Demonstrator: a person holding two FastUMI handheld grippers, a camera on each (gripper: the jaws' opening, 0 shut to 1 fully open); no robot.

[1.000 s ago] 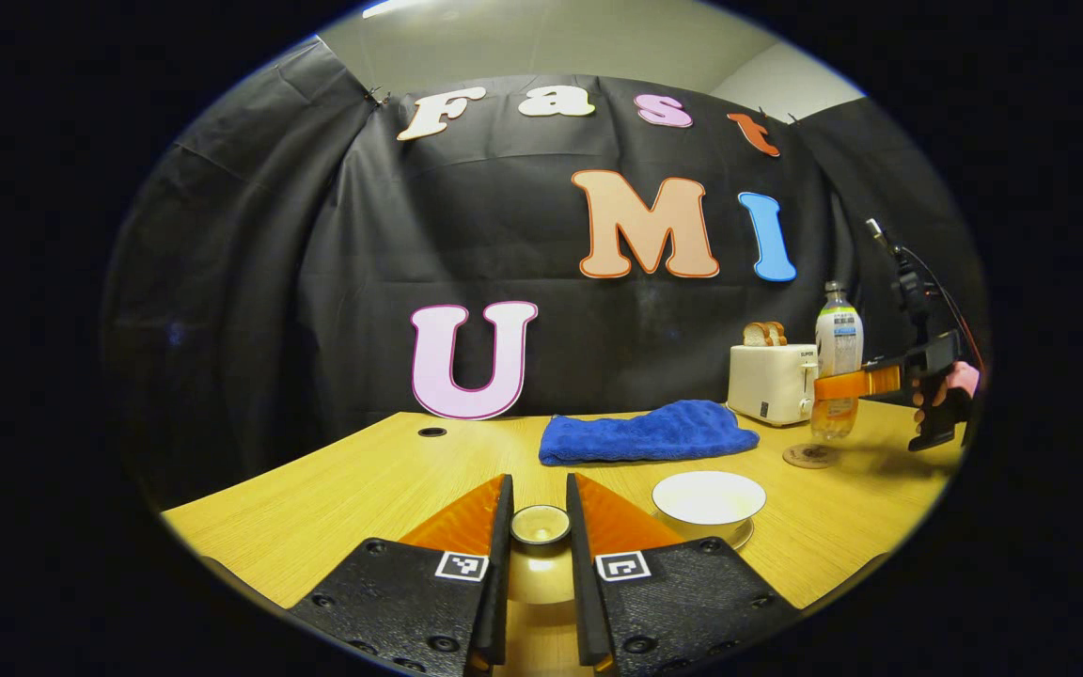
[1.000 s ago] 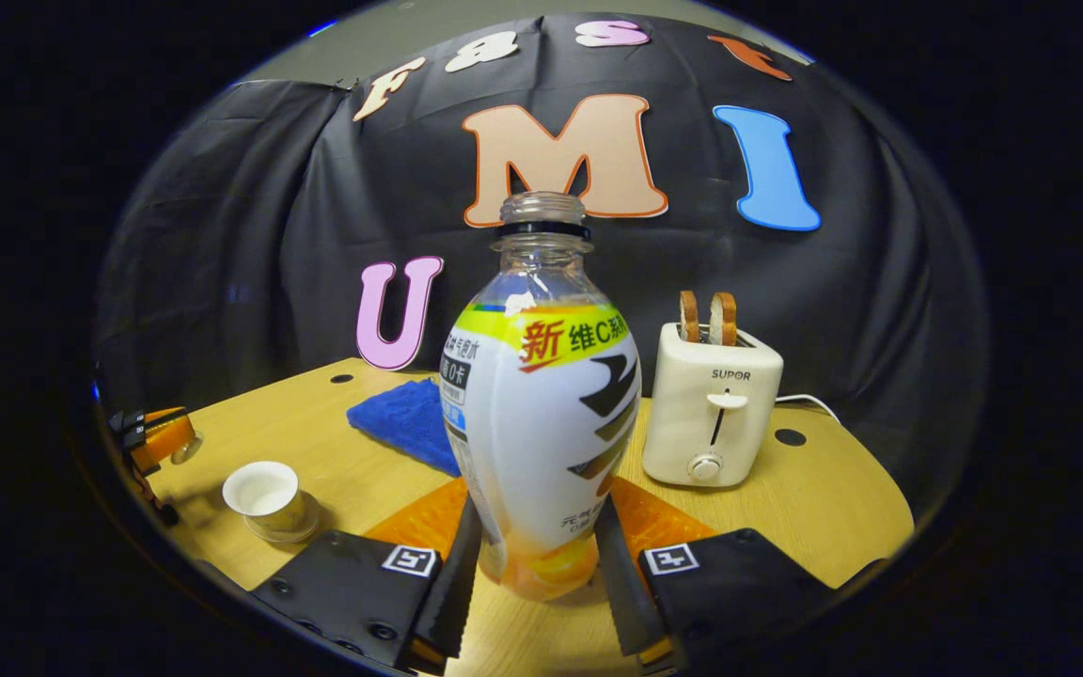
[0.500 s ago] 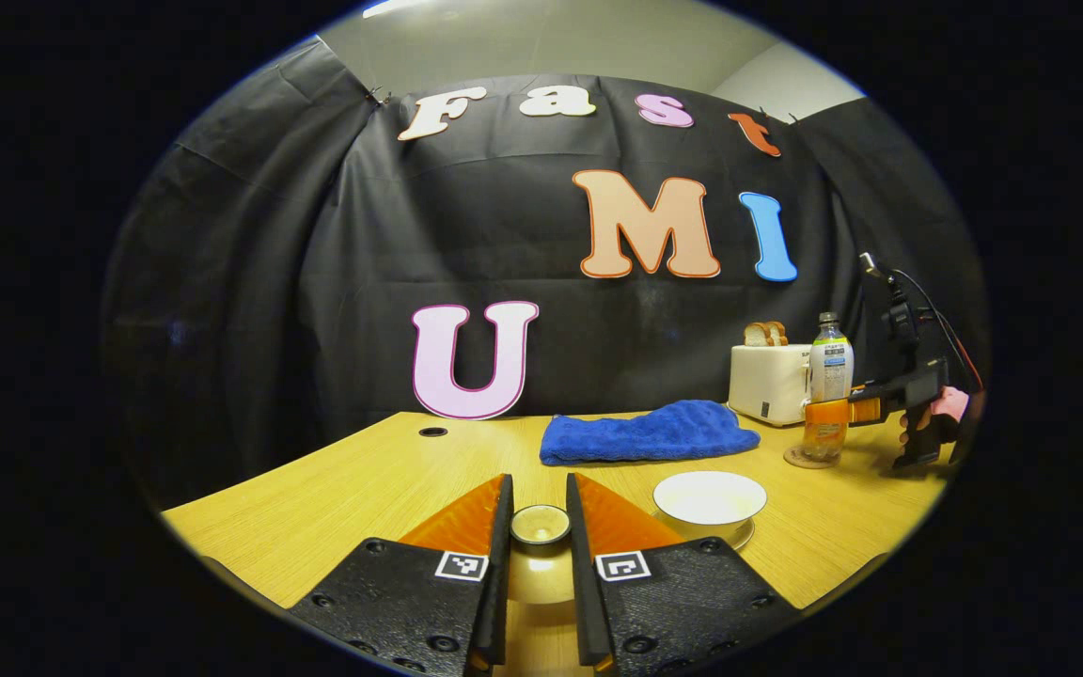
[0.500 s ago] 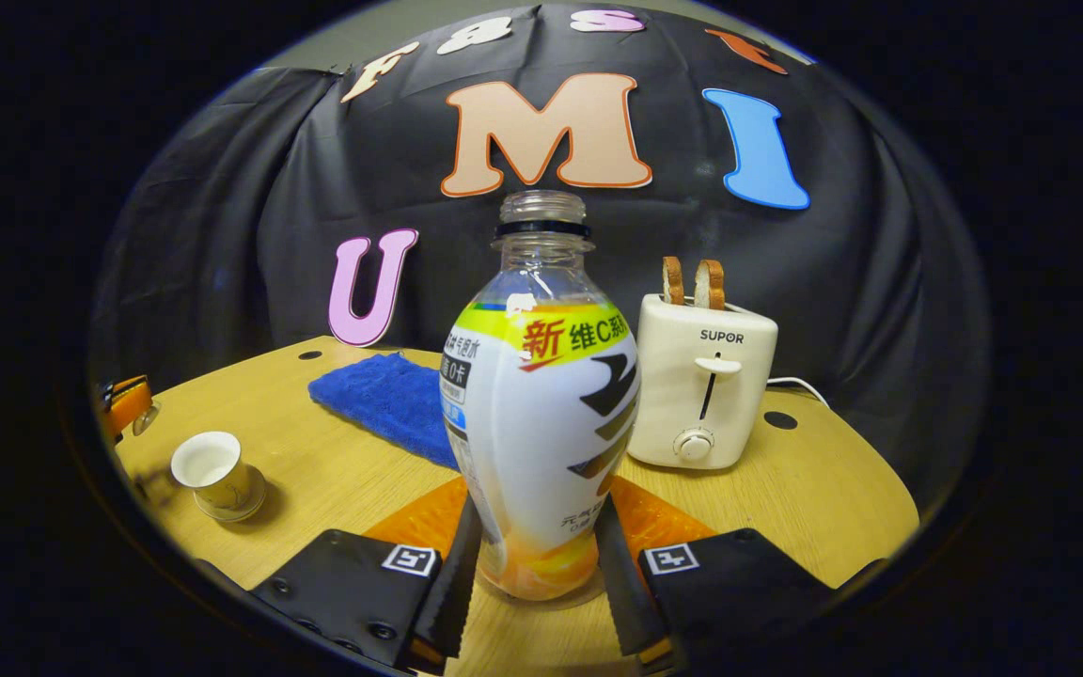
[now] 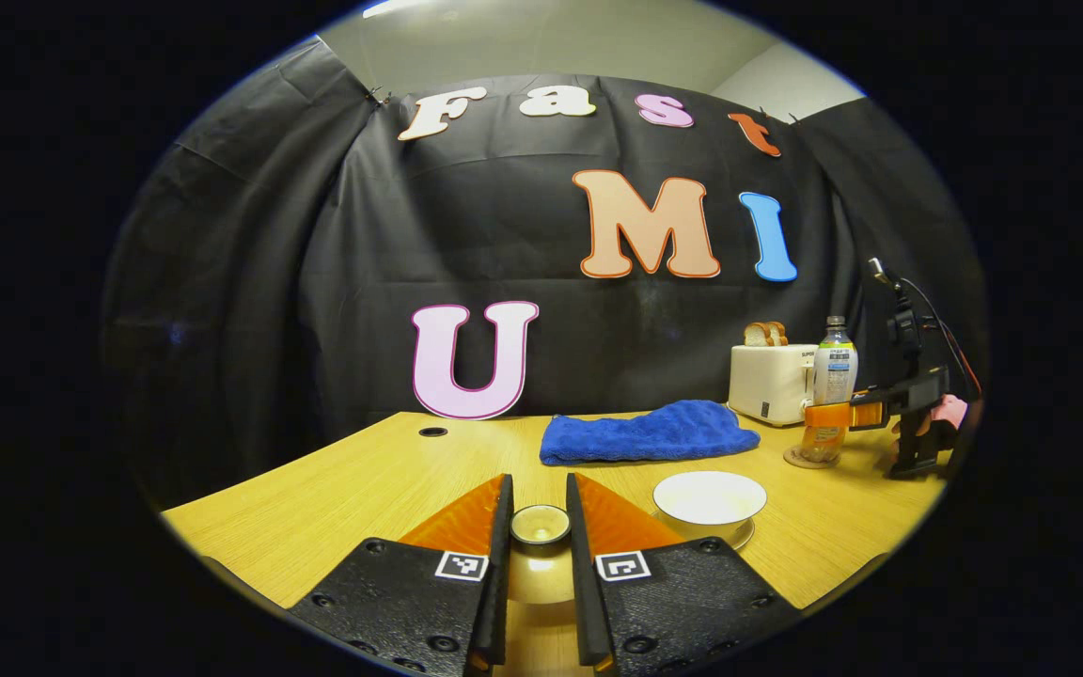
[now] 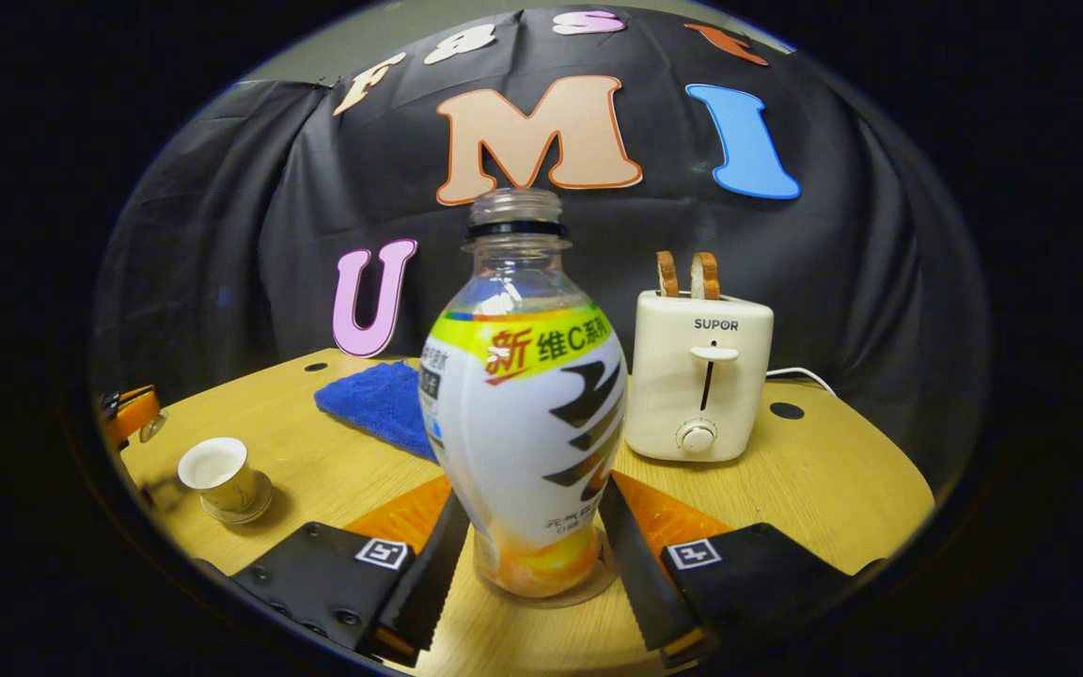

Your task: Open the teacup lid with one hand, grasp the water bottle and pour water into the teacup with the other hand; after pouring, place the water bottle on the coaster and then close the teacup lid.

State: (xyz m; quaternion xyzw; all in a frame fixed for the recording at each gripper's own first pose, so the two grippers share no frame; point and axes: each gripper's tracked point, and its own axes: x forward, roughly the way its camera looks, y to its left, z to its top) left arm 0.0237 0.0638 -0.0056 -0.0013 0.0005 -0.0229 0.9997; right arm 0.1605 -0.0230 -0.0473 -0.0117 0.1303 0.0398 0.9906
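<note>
Two grippers: left tight on lid, right slack around bottle; toaster, towel beyond.

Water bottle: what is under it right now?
The water bottle stands on the round coaster, itself on the wooden table. Its base covers most of the coaster; only the rim shows.
</note>
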